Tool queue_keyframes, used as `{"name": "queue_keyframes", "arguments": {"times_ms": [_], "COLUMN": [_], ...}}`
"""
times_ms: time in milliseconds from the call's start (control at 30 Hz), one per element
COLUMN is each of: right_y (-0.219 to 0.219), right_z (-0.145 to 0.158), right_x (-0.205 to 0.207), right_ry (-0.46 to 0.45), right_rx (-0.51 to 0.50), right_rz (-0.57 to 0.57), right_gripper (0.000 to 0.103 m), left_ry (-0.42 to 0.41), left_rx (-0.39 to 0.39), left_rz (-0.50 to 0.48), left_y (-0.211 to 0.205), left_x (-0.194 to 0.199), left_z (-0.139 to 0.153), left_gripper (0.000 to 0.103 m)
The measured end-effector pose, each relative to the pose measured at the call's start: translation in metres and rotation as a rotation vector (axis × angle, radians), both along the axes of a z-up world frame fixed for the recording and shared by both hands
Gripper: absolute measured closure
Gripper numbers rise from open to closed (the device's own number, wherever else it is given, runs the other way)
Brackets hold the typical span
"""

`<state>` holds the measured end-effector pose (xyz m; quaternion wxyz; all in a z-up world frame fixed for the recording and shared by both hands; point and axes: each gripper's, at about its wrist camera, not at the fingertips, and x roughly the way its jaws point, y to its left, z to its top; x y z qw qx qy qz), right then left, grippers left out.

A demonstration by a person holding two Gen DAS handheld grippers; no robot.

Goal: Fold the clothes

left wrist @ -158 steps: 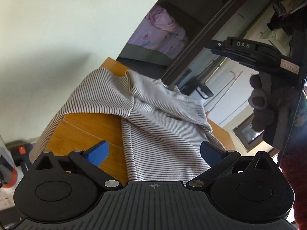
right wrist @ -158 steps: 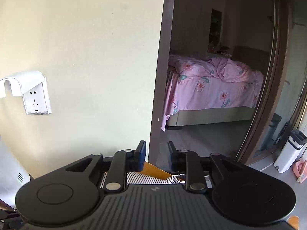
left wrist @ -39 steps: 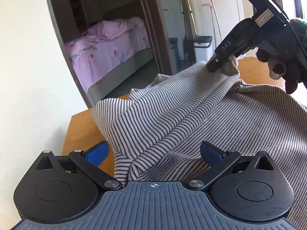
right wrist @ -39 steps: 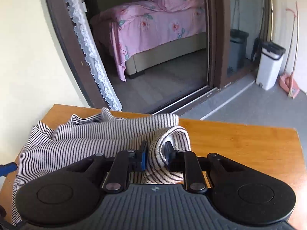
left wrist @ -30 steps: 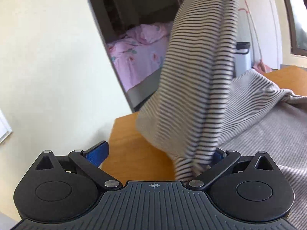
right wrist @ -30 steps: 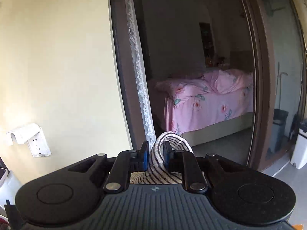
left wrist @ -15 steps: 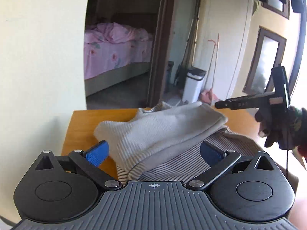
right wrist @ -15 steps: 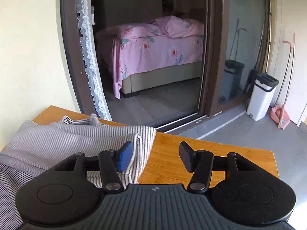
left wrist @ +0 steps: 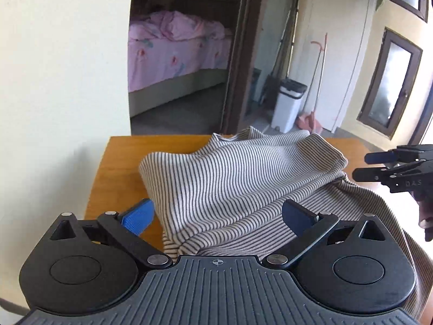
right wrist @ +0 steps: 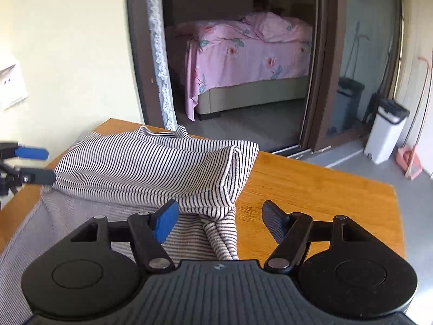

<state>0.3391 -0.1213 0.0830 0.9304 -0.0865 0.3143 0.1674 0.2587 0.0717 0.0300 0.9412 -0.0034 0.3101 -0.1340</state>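
though both grippers hang near it, striped shirt (left wrist: 238, 178) lies free on wooden table (right wrist: 311, 187), upper layer doubled over lower one, fold bulging, not flat. left gripper (left wrist: 216, 214): jaws spread wide, nothing between, cloth just ahead. right gripper (right wrist: 219, 219): jaws spread, empty, by rolled edge (right wrist: 232, 173). judgement: thin knit, light, limp, stretchy; sags when lifted, layers slide over each other. best hold: pinch at hem or corner through both layers, one gripper each end. grip mid-panel likely bunches cloth.
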Motion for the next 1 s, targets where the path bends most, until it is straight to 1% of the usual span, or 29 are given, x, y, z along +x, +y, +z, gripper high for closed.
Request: {"name": "queue_keyframes", "arguments": {"times_ms": [67,167,233,267,367,400,433,467,533,567,600,633,667,700,767,800,833,867,900,933,1000], "right_y": [-0.003,0.007,0.022,0.032,0.071,0.083,0.096,0.106,0.127,0.135,0.139,0.141,0.144,0.142,0.125,0.116,0.109,0.102,0.097,0.091,0.080], "right_z": [0.009,0.019,0.022,0.022,0.009,0.003,-0.003,-0.010,-0.025,-0.031,-0.034,-0.035,-0.035,-0.032,-0.010,0.003,0.015,0.017,0.013,0.008,0.000], "right_x": [-0.035,-0.087,-0.116,-0.128,-0.156,-0.166,-0.178,-0.187,-0.205,-0.210,-0.211,-0.209,-0.208,-0.205,-0.193,-0.190,-0.189,-0.190,-0.193,-0.195,-0.201], "right_ry": [-0.044,-0.062,-0.053,-0.034,0.055,0.078,0.096,0.095,0.071,0.050,0.021,-0.011,-0.043,-0.071,-0.107,-0.122,-0.138,-0.144,-0.144,-0.143,-0.143], "right_rx": [-0.058,-0.105,-0.086,-0.057,0.028,0.039,0.041,0.025,-0.024,-0.052,-0.073,-0.090,-0.106,-0.100,-0.037,-0.009,0.016,0.014,-0.003,-0.020,-0.054], "right_rz": [0.053,0.172,0.259,0.298,0.420,0.462,0.505,0.535,0.581,0.585,0.565,0.537,0.509,0.470,0.385,0.362,0.350,0.334,0.316,0.298,0.262], "right_gripper": [0.033,0.033,0.033,0.033,0.033,0.033,0.033,0.033,0.033,0.038,0.047,0.074,0.091,0.091,0.091,0.091,0.091,0.091,0.091,0.091,0.086], "left_ry": [-0.017,-0.032,-0.049,-0.055,-0.068,-0.072,-0.080,-0.087,-0.100,-0.106,-0.112,-0.117,-0.120,-0.121,-0.117,-0.119,-0.128,-0.136,-0.149,-0.161,-0.169], "left_rx": [0.023,0.086,0.120,0.125,0.148,0.157,0.168,0.178,0.186,0.183,0.175,0.165,0.152,0.139,0.136,0.154,0.189,0.225,0.265,0.297,0.324], "left_rz": [-0.040,-0.071,-0.076,-0.076,-0.090,-0.099,-0.107,-0.115,-0.127,-0.131,-0.137,-0.148,-0.163,-0.184,-0.245,-0.270,-0.283,-0.297,-0.295,-0.264,-0.178], "left_y": [0.001,-0.005,-0.011,-0.013,-0.014,-0.012,-0.011,-0.009,-0.006,-0.004,-0.003,-0.001,0.000,0.001,-0.002,-0.007,-0.015,-0.023,-0.031,-0.039,-0.047], "left_x": [-0.026,-0.060,-0.078,-0.086,-0.110,-0.119,-0.128,-0.136,-0.153,-0.161,-0.168,-0.175,-0.182,-0.188,-0.197,-0.199,-0.199,-0.199,-0.195,-0.187,-0.169], "left_z": [0.005,0.006,0.006,0.007,0.010,0.011,0.012,0.013,0.013,0.013,0.011,0.010,0.009,0.008,0.003,-0.001,-0.005,-0.009,-0.012,-0.016,-0.020], "left_gripper": [0.000,0.000,0.000,0.000,0.000,0.000,0.000,0.000,0.000,0.000,0.000,0.000,0.000,0.000,0.000,0.000,0.000,0.000,0.000,0.000,0.000]}}
